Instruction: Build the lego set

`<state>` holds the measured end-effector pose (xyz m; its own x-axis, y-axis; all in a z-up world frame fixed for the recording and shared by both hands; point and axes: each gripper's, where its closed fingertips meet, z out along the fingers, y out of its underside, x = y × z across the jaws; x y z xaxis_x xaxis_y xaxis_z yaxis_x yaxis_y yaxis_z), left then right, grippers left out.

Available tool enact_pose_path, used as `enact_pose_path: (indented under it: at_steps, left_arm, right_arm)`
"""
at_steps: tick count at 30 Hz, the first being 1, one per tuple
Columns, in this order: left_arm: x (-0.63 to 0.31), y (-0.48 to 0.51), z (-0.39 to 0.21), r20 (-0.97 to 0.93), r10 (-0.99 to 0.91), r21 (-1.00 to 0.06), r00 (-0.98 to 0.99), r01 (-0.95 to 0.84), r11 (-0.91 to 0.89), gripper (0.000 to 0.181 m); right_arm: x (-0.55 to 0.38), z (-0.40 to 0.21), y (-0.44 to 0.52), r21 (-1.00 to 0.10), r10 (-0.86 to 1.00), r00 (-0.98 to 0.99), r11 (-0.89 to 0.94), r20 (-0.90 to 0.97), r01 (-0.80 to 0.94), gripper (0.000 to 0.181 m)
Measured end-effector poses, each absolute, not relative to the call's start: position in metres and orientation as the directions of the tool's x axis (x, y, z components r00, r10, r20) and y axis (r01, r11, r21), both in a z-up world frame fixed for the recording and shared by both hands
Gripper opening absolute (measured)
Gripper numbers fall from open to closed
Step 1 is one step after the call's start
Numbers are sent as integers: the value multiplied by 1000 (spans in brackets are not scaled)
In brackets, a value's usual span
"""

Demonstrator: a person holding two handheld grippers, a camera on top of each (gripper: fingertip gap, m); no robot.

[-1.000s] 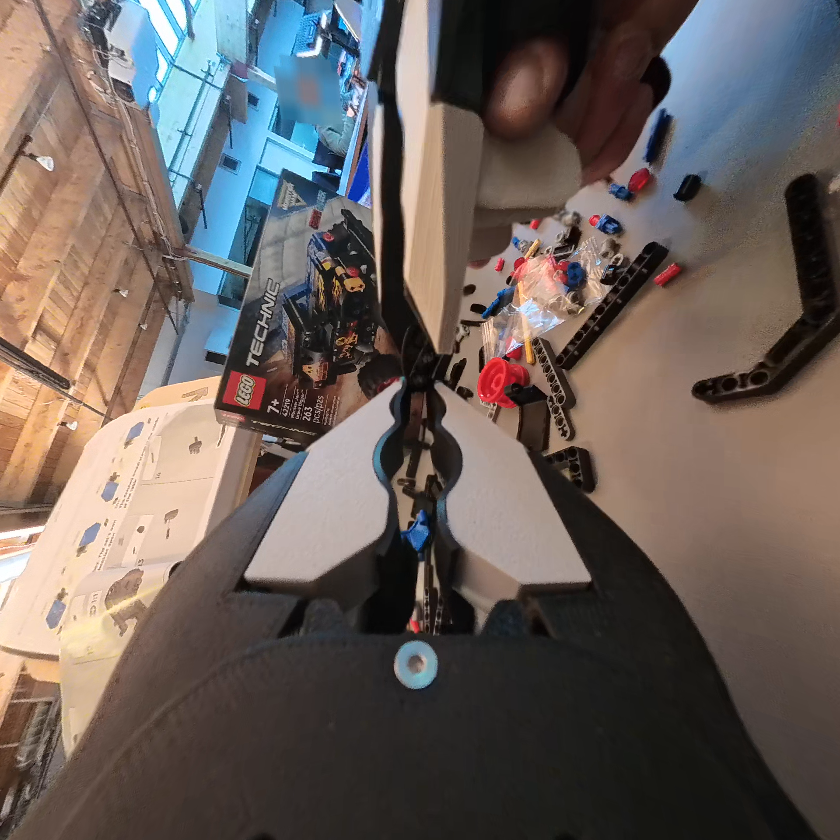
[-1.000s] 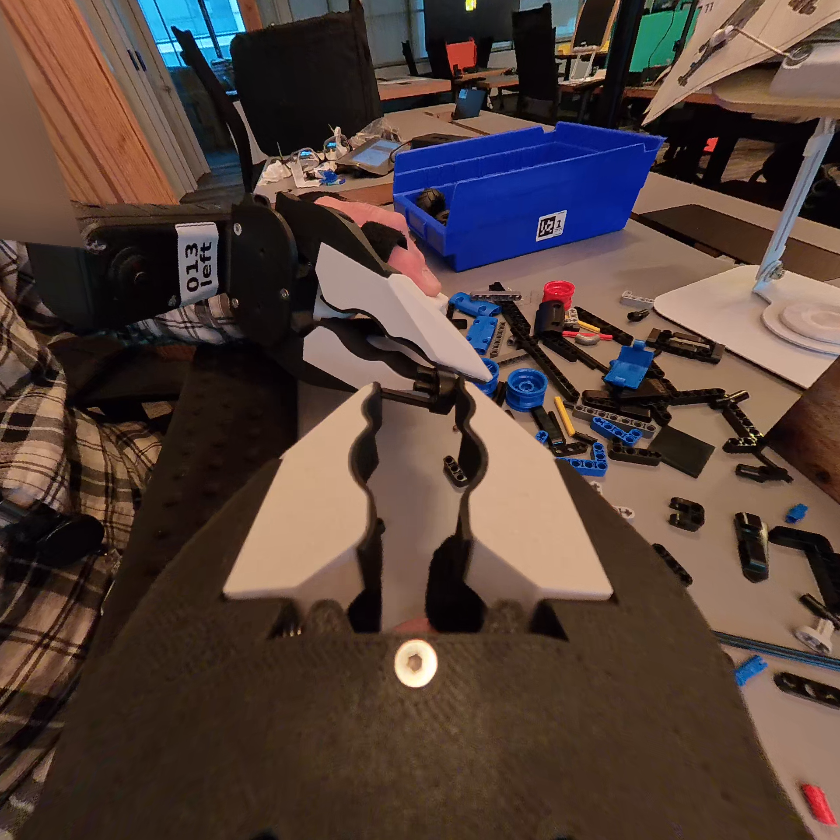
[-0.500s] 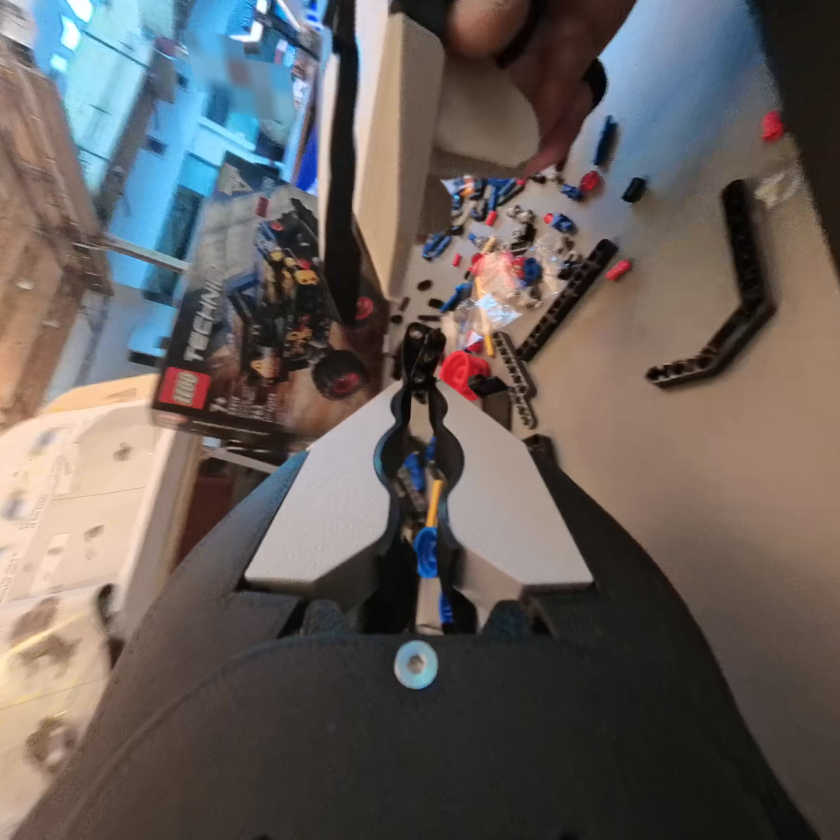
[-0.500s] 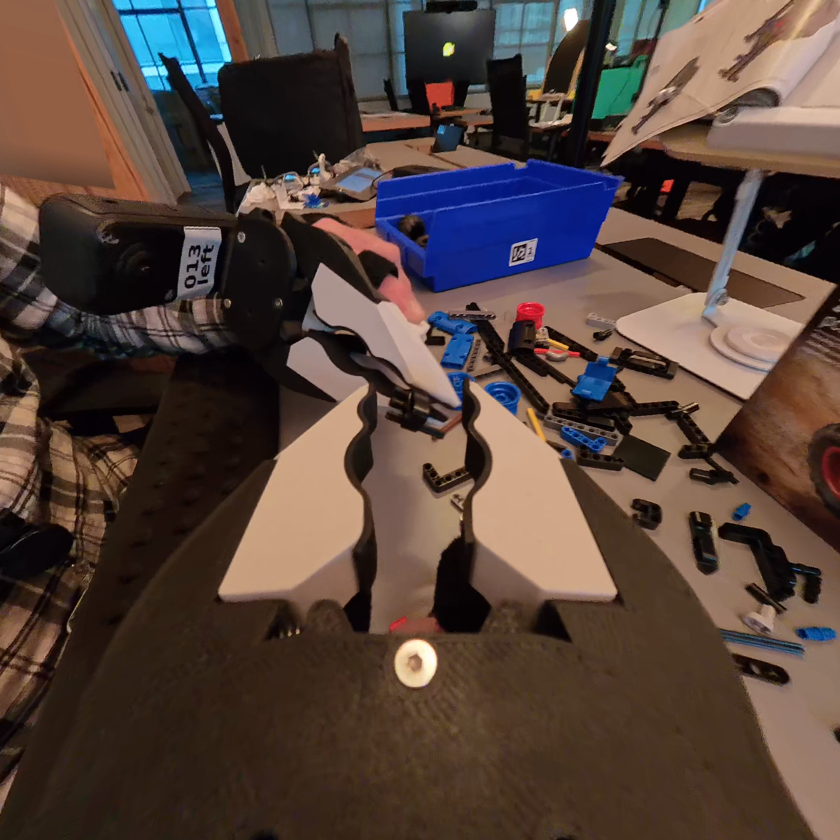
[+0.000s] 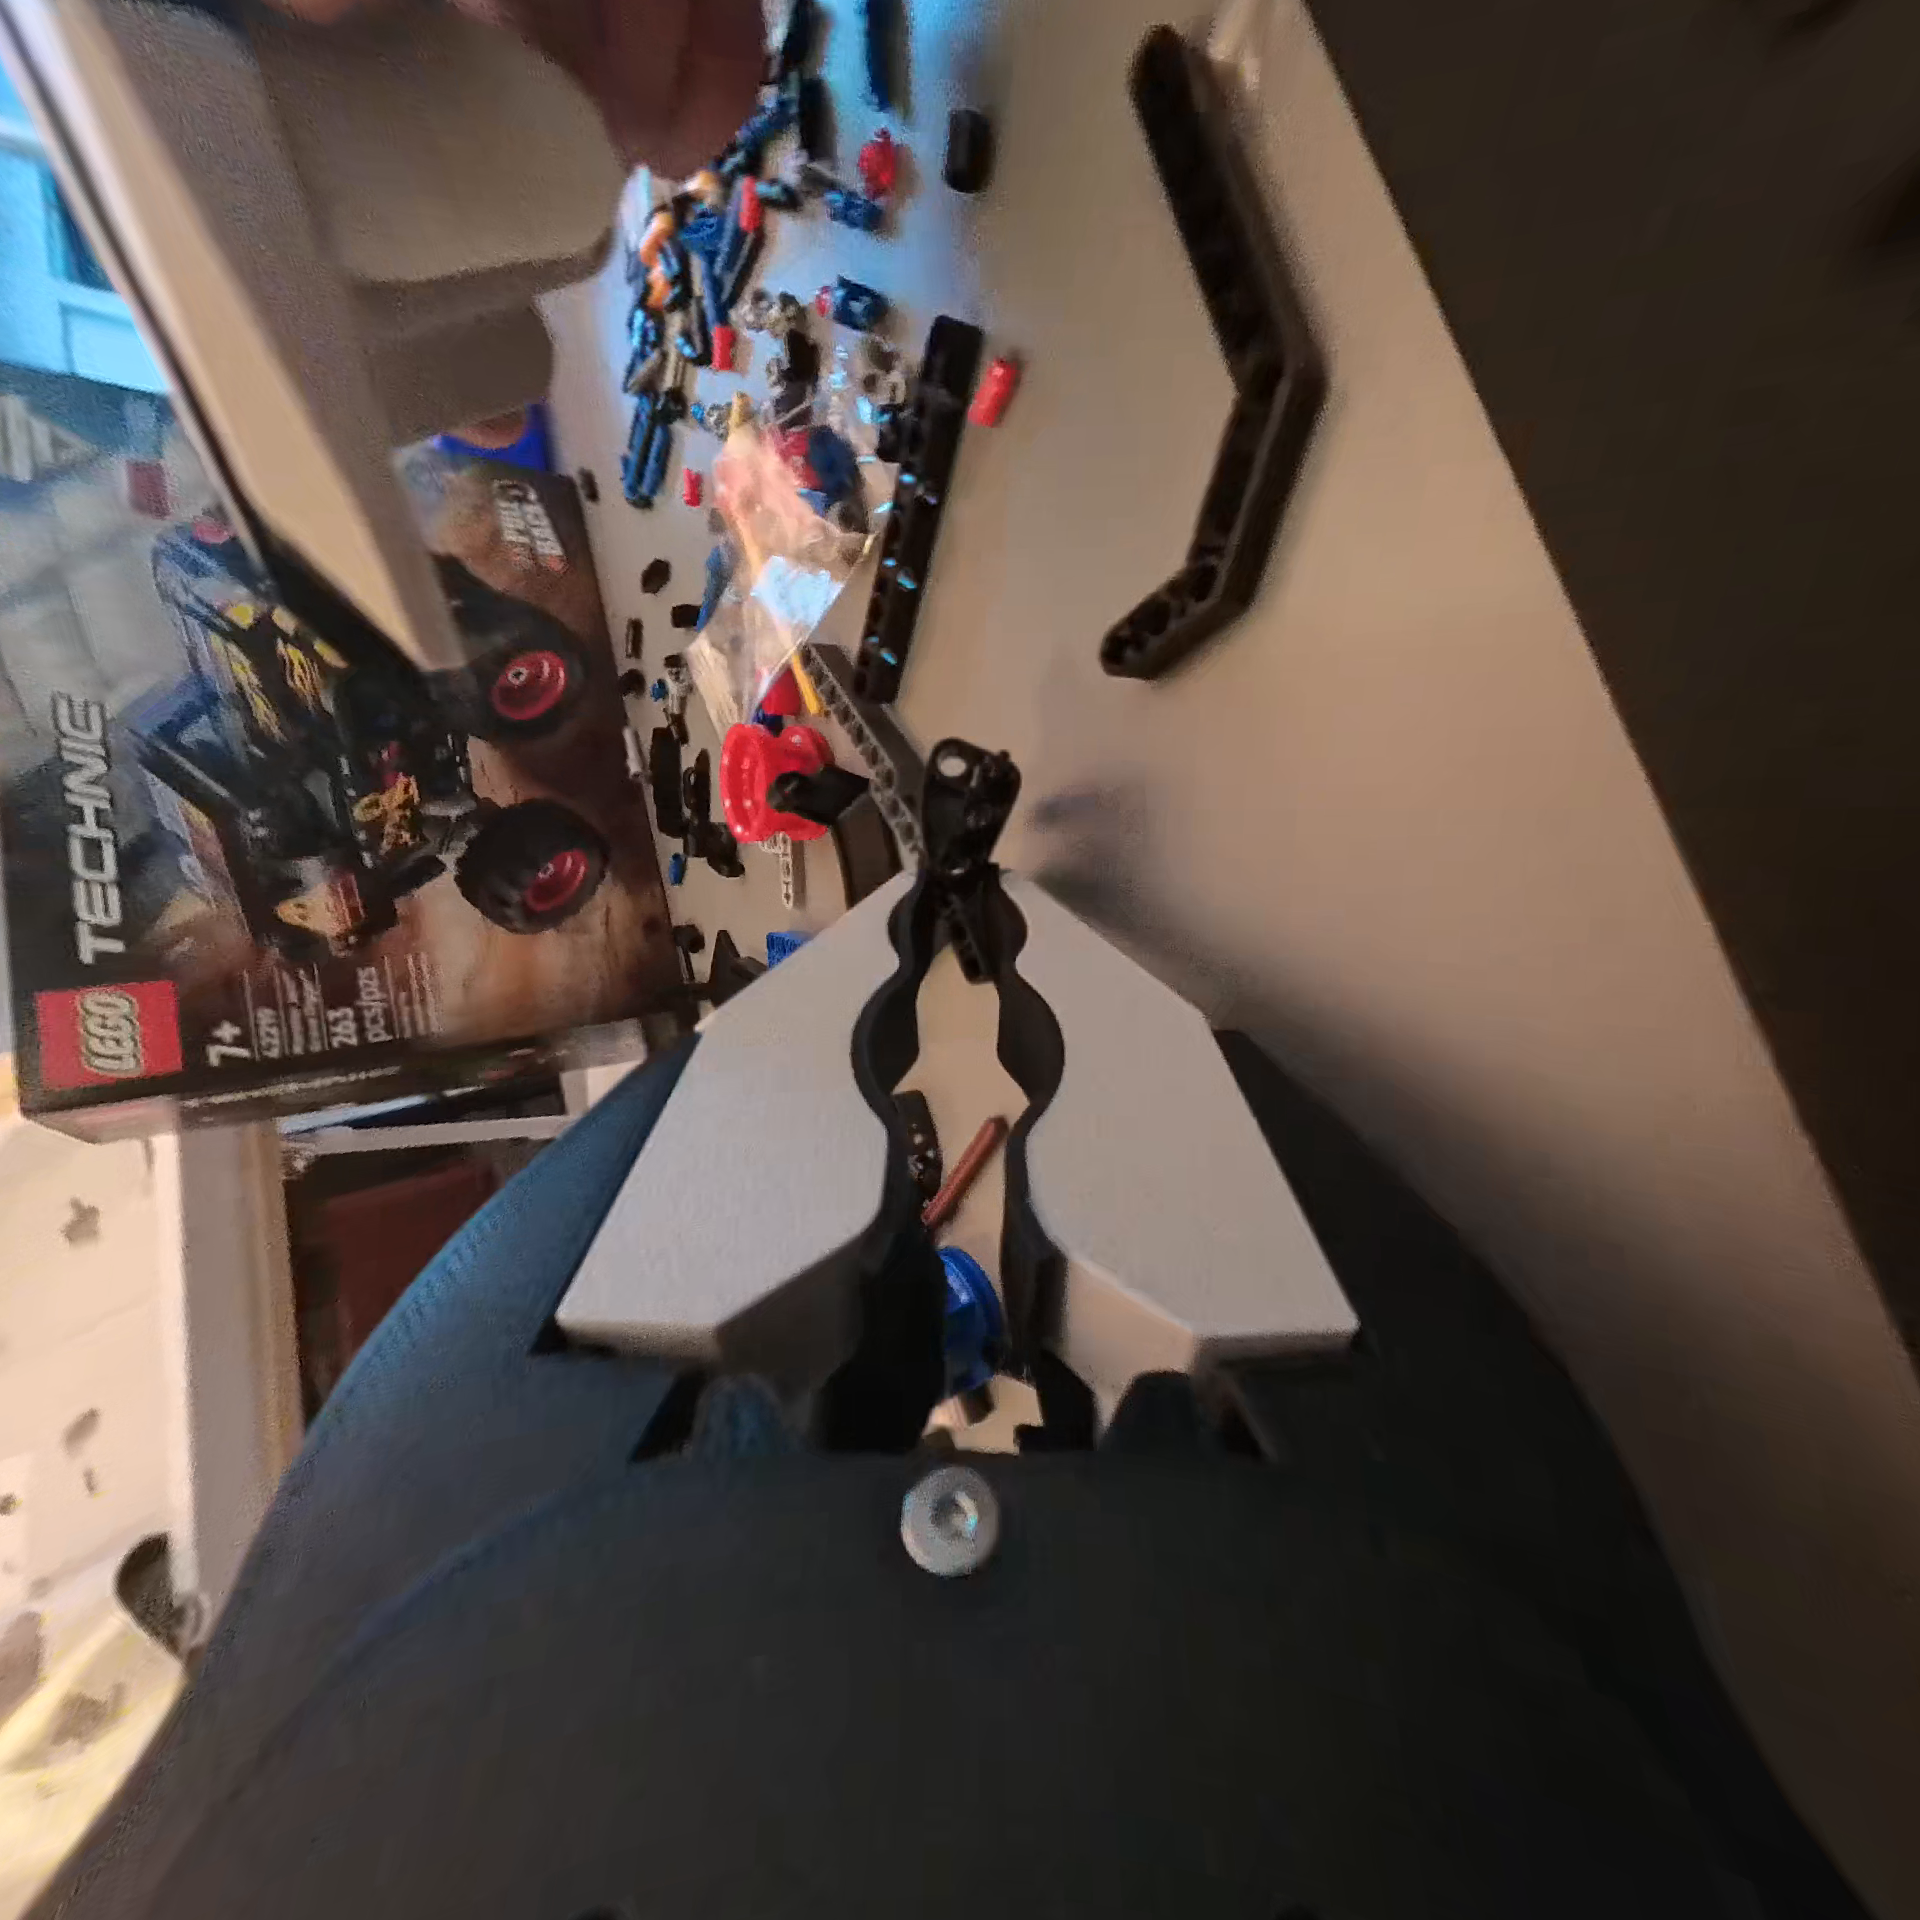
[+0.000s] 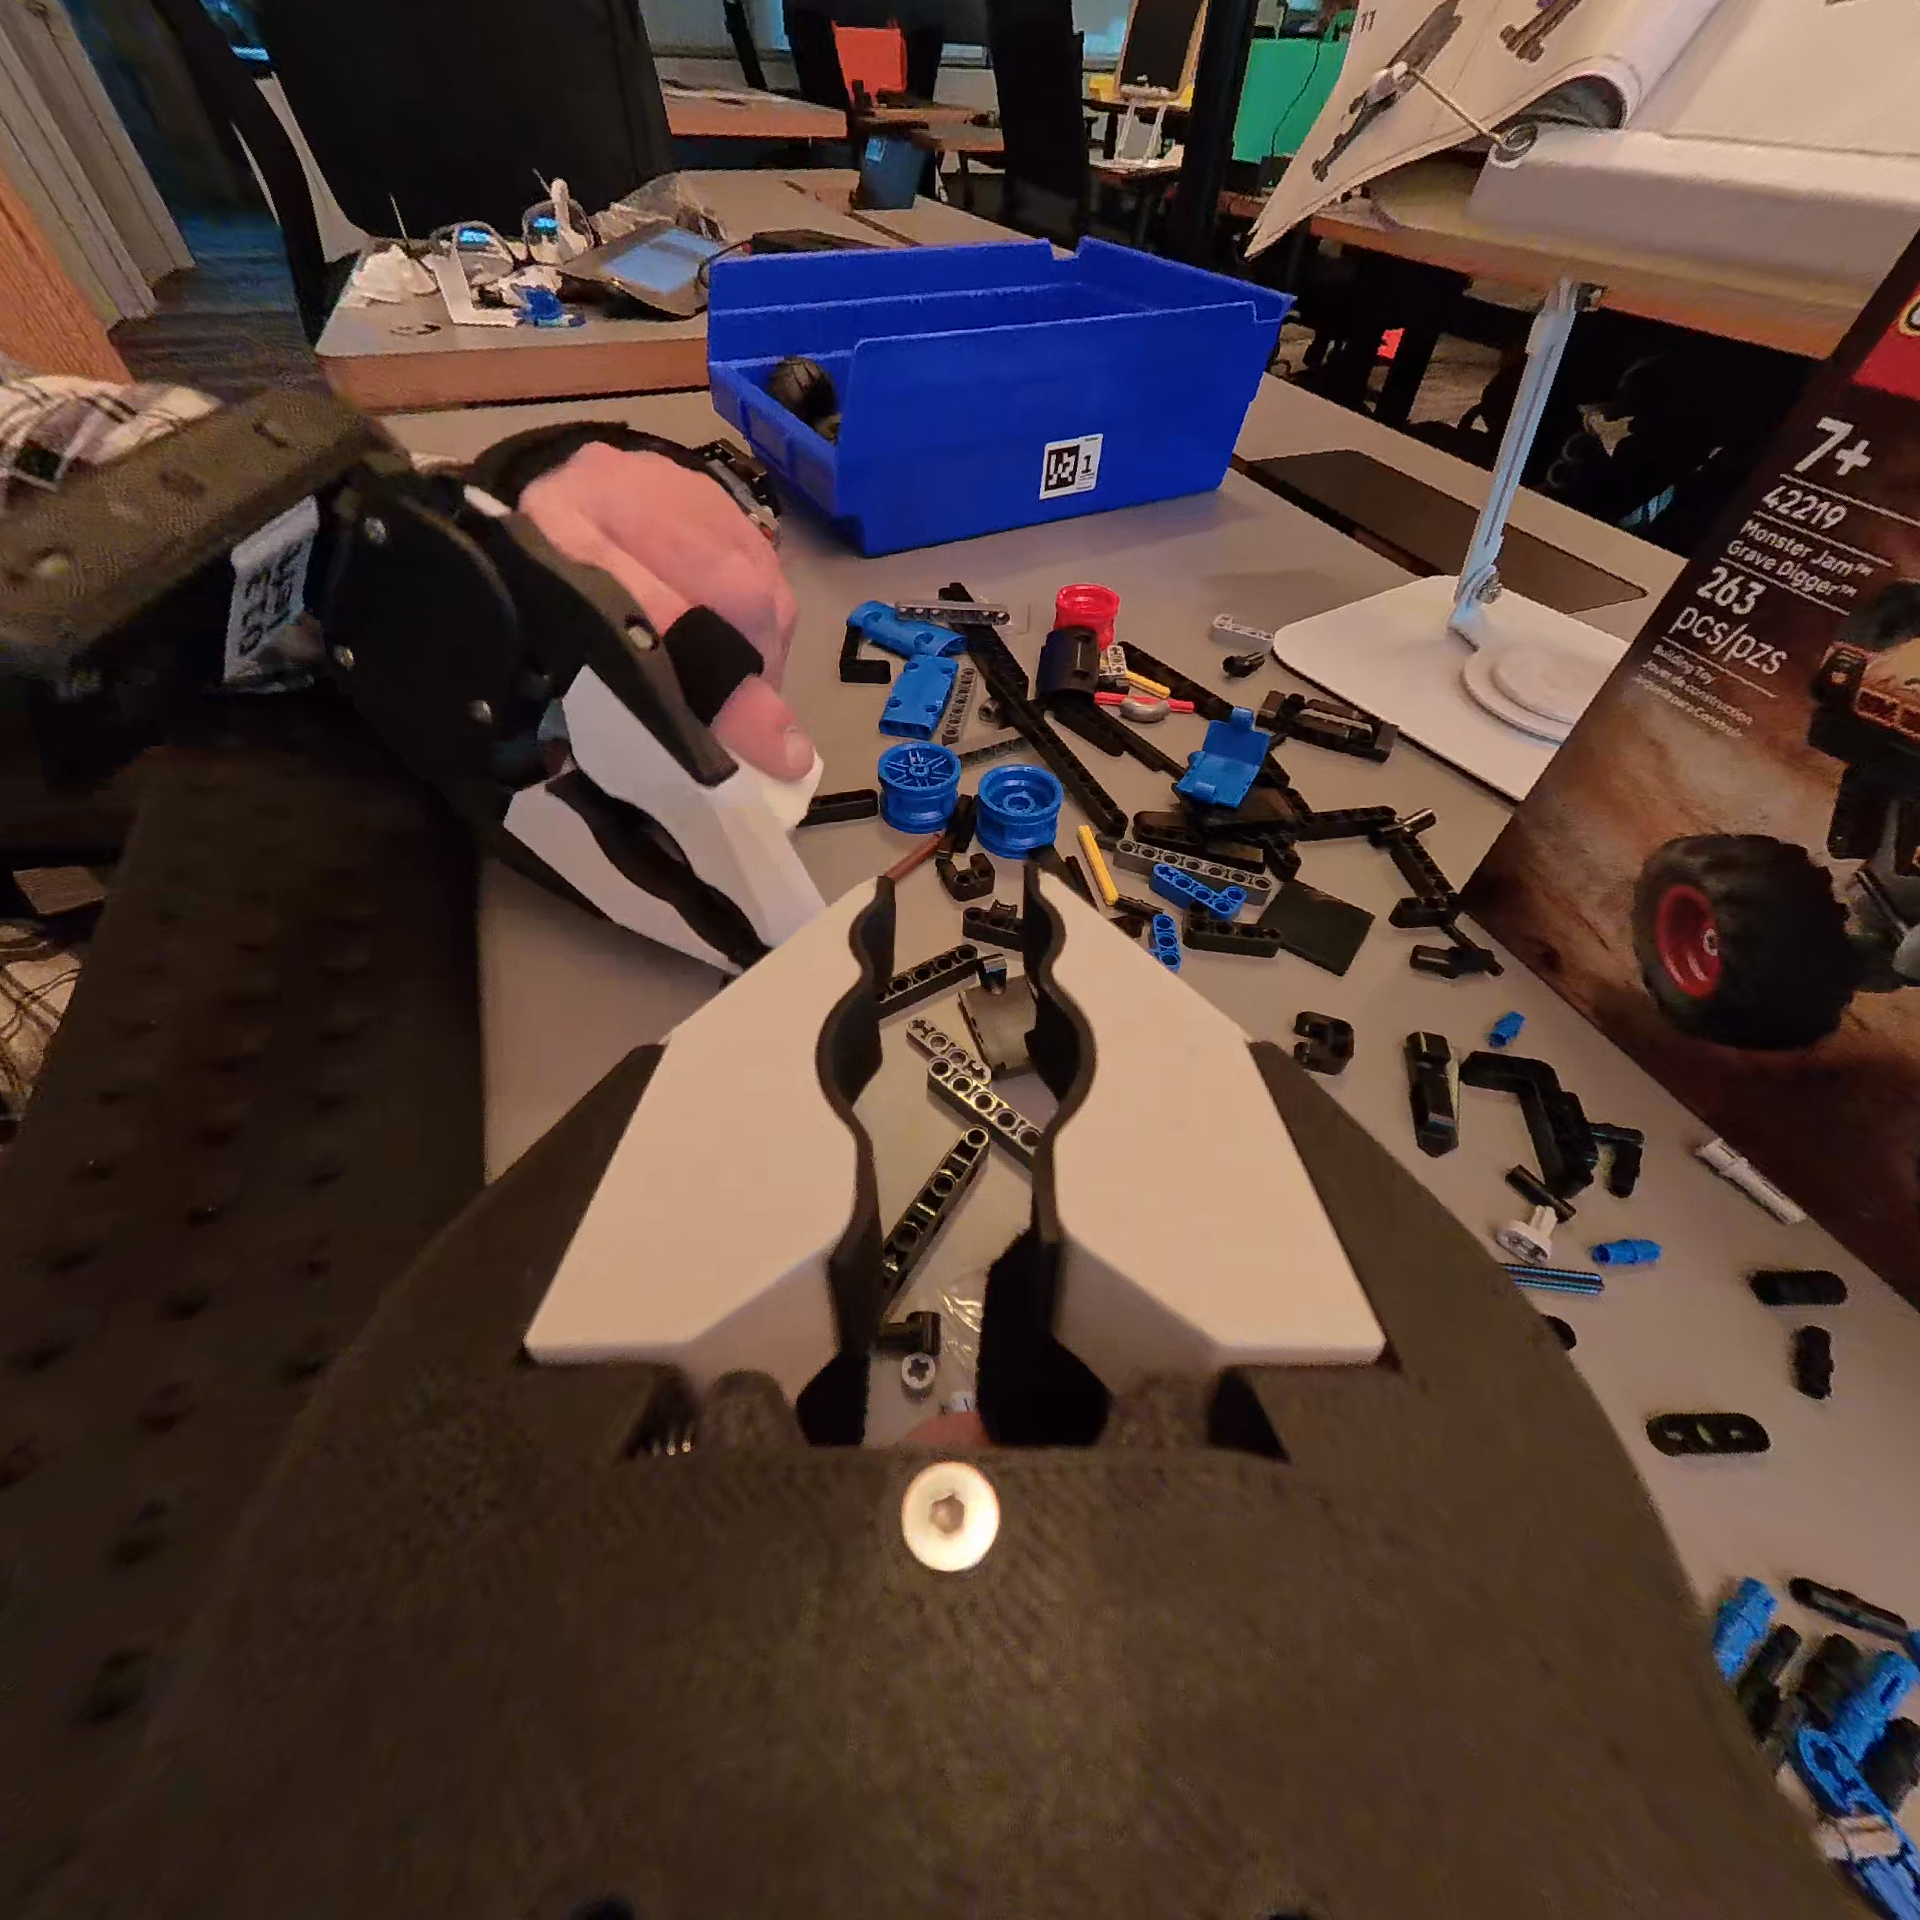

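My left gripper (image 5: 951,894) is shut on a small black Lego assembly (image 5: 966,821) that sticks out past its tips, above the grey table (image 5: 1299,935). A brown axle (image 5: 966,1164) shows between its jaws. In the right wrist view the left gripper (image 6: 769,914) is held by a hand, and its tips lie just left of my right gripper (image 6: 956,894). The right gripper is open and empty above loose black beams (image 6: 982,1101). Its white finger (image 5: 291,364) shows blurred at the upper left of the left wrist view.
Loose black, blue and red pieces cover the table, with two blue wheel hubs (image 6: 920,784) and a red hub (image 6: 1086,608). A blue bin (image 6: 987,395) stands at the back. The Lego box (image 6: 1714,831) and a white booklet stand (image 6: 1455,665) are at the right. The gap from one gripper's tips to the other's is roughly 9 centimeters. My left gripper's tips are some 25 centimeters from the red hub (image 6: 1086,608).
The two grippers have drawn apart: the left one, still holding the black assembly, now sits lower and to the left. The right gripper has swung right over the loose pieces and stays open.
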<state>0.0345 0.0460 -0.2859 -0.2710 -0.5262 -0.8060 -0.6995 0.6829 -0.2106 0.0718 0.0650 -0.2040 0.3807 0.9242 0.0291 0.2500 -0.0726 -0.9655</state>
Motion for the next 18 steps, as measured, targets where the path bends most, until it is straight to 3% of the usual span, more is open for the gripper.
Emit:
enact_pose_path:
  at_steps: [5,9,18]
  left_arm:
    - [37,44,-289,-852,-432,-137,-295,-672,728,7]
    - [36,41,-280,-849,-461,-194,-257,-661,725,27]
    - [1,87,-231,-870,-491,-303,-45,-736,605,30]
  right_arm:
    - [73,-204,65,-965,922,384,-59,46,256,21]
    - [74,-204,65,-965,922,384,-56,48,255,21]
    - [76,-196,72,-969,902,421,-15,93,247,26]
